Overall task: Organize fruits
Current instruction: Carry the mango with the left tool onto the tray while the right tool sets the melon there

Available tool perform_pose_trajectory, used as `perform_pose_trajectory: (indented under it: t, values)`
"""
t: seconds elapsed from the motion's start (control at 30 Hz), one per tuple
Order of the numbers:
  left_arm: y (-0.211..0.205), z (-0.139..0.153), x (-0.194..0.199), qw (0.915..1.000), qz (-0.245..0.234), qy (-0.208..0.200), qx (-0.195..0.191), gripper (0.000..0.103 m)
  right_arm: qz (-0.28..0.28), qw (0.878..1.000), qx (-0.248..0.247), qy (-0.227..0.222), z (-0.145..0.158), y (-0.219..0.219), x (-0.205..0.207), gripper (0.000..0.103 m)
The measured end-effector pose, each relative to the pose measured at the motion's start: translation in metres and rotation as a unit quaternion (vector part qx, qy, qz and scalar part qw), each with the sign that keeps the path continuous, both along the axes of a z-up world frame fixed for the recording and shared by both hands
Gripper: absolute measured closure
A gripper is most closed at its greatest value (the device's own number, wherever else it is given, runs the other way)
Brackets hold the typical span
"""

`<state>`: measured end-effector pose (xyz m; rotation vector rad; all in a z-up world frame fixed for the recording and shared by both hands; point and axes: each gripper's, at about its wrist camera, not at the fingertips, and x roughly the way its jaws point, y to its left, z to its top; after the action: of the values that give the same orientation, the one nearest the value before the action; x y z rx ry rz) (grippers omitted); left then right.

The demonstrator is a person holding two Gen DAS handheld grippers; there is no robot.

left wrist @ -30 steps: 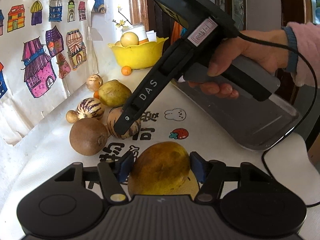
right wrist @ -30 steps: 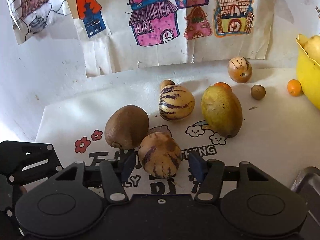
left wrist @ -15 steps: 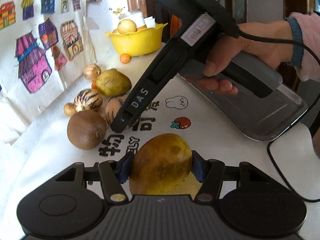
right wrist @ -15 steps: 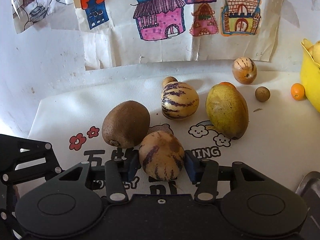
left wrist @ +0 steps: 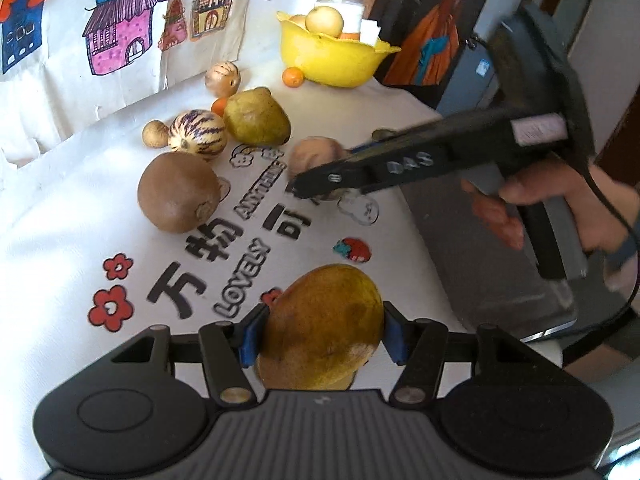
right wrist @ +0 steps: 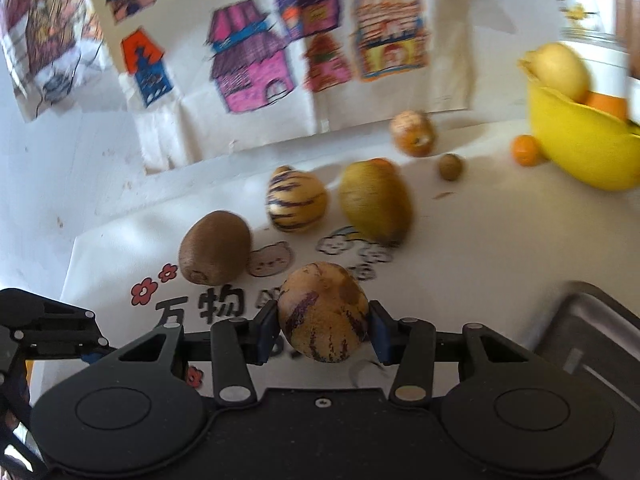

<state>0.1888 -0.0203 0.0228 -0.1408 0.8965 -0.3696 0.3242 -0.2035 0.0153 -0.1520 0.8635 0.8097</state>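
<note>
My left gripper (left wrist: 322,334) is shut on a large yellow-brown mango (left wrist: 320,320), its blue pads pressed on both sides, above the printed cloth. My right gripper (right wrist: 322,332) is shut on a tan fruit with purple stripes (right wrist: 322,312), held just off the cloth. In the left wrist view that same striped fruit (left wrist: 312,152) shows blurred behind the right gripper's fingers (left wrist: 320,182), with a hand on the handle. On the cloth lie a brown kiwi (left wrist: 178,192), a striped melon (left wrist: 197,134) and a greenish mango (left wrist: 256,122).
A yellow bowl (left wrist: 332,60) with fruit stands at the back, a small orange (left wrist: 293,77) beside it. A small striped fruit (left wrist: 223,79) and a brown nut-like ball (left wrist: 155,133) lie near the paper drawings. A grey metal tray (right wrist: 592,344) sits at the right.
My right gripper shut on the striped fruit and carried it off the cloth to the right, away from the kiwi. My left gripper rolled, keeping the mango in its grip.
</note>
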Motion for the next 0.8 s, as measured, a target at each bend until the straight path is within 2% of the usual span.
perform_pose_trajectory:
  t: [0.23,0.37,0.6,0.8]
  values:
    - [-0.025,0.015,0.022,0.9991,0.018,-0.03,-0.026,0.041,-0.076,0.997,-0.001,-0.024,0.026,-0.076,-0.001,0.054]
    - [-0.045,0.019,0.043,0.9974,0.023,-0.054,-0.042,0.041,-0.123,0.99,-0.028,-0.055,0.033,-0.124,-0.001,0.054]
    - [-0.099,0.016,0.091,0.9959,0.009,-0.07,-0.057,0.041,-0.182,0.978,-0.048,-0.088,0.017,-0.185,0.002,0.054]
    - [-0.144,0.002,0.125,0.9962,-0.008,-0.078,-0.038,0.041,-0.196,0.975,-0.044,-0.098,-0.003,-0.206,0.01,0.054]
